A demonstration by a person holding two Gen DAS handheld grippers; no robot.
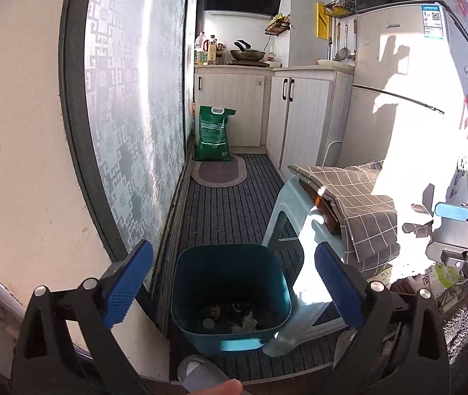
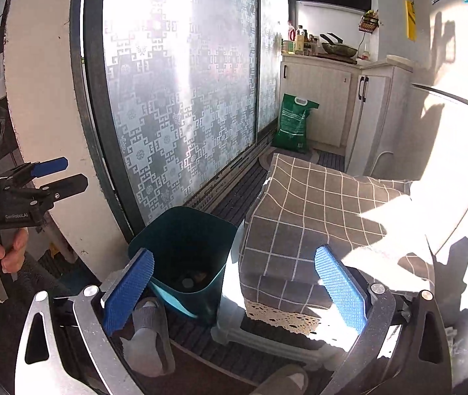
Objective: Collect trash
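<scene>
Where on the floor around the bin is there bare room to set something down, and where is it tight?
Free: the striped mat between the teal bin and the oval rug, bordered by the sliding-door track and cabinets. Crowded: the bin sits close against the plastic stool under the checked cloth, with the person's slippered foot just before it.

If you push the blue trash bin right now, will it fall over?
Probably slides or tips easily: the teal trash bin looks like thin plastic, with only a few scraps at the bottom. It is tall and narrower at its base, so a push near the rim may topple it.
</scene>
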